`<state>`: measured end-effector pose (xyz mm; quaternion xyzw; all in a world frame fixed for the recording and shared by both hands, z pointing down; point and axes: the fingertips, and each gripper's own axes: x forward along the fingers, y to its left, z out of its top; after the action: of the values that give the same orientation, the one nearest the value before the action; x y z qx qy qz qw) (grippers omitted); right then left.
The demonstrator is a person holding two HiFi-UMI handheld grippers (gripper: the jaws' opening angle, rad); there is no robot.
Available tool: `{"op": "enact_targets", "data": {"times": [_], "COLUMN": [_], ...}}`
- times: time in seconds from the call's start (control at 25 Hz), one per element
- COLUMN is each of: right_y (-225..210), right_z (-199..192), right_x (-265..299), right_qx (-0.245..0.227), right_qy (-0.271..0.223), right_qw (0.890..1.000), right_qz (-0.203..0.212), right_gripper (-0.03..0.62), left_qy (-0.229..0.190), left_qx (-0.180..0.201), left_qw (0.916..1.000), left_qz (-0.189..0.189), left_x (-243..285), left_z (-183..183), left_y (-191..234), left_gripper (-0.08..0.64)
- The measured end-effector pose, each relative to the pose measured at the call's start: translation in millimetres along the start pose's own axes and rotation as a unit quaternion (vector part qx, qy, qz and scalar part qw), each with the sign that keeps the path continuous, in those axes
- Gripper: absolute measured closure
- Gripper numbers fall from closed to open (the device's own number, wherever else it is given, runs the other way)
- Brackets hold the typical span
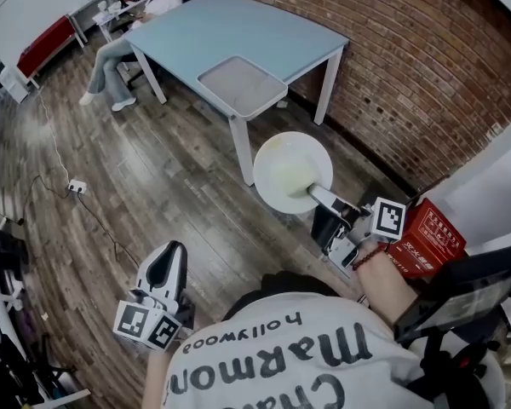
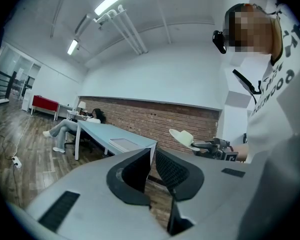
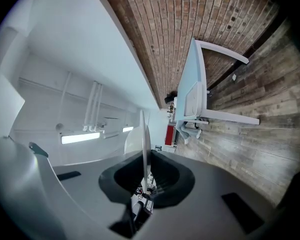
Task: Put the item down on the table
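Observation:
A round white plate (image 1: pixel 292 173) hangs in the air over the wooden floor, short of the light-blue table (image 1: pixel 238 24). My right gripper (image 1: pixel 317 192) is shut on the plate's near rim. In the right gripper view the plate (image 3: pixel 143 139) shows edge-on between the jaws, and my right gripper (image 3: pixel 144 165) is clamped on it. My left gripper (image 1: pixel 175 250) hangs low at my left side, shut and empty; its jaws nearly touch in the left gripper view (image 2: pixel 152 156). From there the plate (image 2: pixel 182 135) and the table (image 2: pixel 102 130) show ahead.
A pale tray (image 1: pixel 243 85) lies on the table's near corner. A person (image 1: pixel 119 54) sits at the table's far end. A red box (image 1: pixel 426 239) stands by the brick wall at my right. A power strip (image 1: pixel 77 186) and cable lie on the floor at left.

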<state>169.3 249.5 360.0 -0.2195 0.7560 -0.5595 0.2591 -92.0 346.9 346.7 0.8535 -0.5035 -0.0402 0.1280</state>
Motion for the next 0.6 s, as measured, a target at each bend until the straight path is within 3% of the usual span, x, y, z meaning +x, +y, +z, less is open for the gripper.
{"op": "enact_targets", "data": {"times": [0.32, 0.6], "right_y": [-14, -32], "right_z": [6, 42], "right_x": [10, 37], "right_qx": [0.005, 0.013], "right_qy": [0.001, 0.008], "right_qw": [1.0, 1.0], "right_qz": [-0.008, -0.012], "right_gripper": [0.565, 0.565], "left_qy": [0.014, 0.023], "left_qx": [-0.005, -0.007], "left_qw": [0.9999, 0.9997], "left_qz": [-0.009, 0.003], "left_x": [12, 44], "left_z": [-6, -3], "left_y": [9, 27], "left_gripper": [0.523, 0.523]}}
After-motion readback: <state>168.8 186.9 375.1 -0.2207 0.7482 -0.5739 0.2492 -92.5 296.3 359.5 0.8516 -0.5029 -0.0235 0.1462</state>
